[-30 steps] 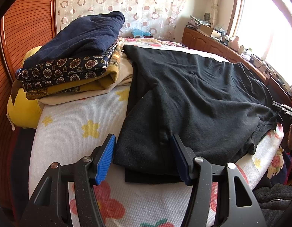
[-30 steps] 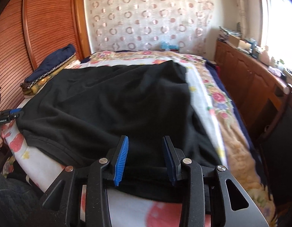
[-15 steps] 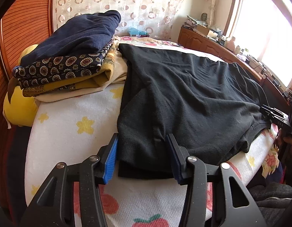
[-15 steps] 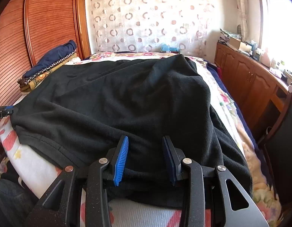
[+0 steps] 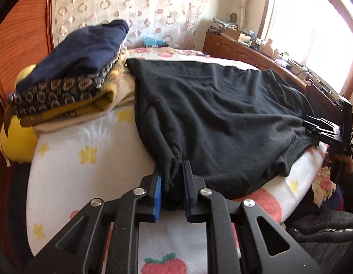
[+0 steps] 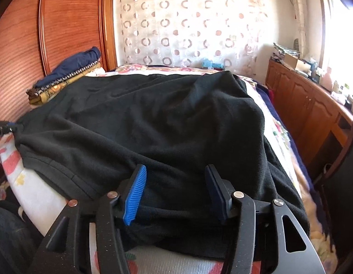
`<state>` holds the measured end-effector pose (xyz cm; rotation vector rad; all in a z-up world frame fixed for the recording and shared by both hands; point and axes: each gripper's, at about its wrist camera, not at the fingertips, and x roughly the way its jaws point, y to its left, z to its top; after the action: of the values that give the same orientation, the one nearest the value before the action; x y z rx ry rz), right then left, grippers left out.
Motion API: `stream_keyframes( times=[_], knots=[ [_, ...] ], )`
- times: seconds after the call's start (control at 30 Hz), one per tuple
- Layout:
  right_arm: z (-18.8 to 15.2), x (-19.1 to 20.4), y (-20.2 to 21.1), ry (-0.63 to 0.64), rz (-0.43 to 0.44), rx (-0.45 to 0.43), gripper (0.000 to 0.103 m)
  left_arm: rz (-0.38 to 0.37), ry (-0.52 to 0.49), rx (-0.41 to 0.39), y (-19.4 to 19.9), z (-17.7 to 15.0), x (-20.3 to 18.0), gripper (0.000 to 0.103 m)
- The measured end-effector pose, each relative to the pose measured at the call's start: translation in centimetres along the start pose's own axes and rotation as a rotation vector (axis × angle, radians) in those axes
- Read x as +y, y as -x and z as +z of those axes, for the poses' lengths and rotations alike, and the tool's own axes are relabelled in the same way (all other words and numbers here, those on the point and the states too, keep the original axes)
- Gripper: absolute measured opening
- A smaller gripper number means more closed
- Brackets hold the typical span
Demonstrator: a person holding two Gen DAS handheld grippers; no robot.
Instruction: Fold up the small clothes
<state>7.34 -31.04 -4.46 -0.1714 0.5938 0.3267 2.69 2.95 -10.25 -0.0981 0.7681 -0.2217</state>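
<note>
Black garment (image 5: pixel 222 123); navy fold (image 5: pixel 80 52) over circle-print and yellow layers; white blanket (image 5: pixel 85 159), yellow stars; blue tool pads (image 6: pixel 135 196).

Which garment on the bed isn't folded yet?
The black garment, spread wide and rumpled across the bed. The others sit folded in the stack by the headboard: navy on top, then patterned, then yellow.

The left wrist camera sits low at the near edge of the flower-printed white bed cover (image 5: pixel 85 141), looking along its own fingers (image 5: pixel 158 187) toward 12 o'clock and tilted downward. The right wrist camera does likewise from farther right. Both share the spread black knit garment (image 5: pixel 222 118) (image 6: pixel 153 118), the stack of folded clothes (image 5: pixel 69 73) (image 6: pixel 69 73) at 10 o'clock and the circle-patterned curtain (image 5: pixel 135 9) (image 6: pixel 187 27).
</note>
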Motion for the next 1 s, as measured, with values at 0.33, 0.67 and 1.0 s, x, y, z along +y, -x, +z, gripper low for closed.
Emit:
stream_keyframes(
  times=[0.33,0.67,1.0],
  knots=[
    [1.3,0.0,1.0,-0.042,0.004,0.049,0.07,-0.138,-0.081,-0.182,3.0,7.1,-5.6,0.013],
    [1.4,-1.7,4.6,-0.052,-0.054,-0.011,0.07,-0.316,-0.264,-0.216,0.7,14.4,-17.1,0.013],
    [0.8,-3.8,7.6,-0.104,-0.115,-0.062,0.07,-0.436,-0.356,-0.186,1.1,17.0,-24.2,0.014]
  ],
)
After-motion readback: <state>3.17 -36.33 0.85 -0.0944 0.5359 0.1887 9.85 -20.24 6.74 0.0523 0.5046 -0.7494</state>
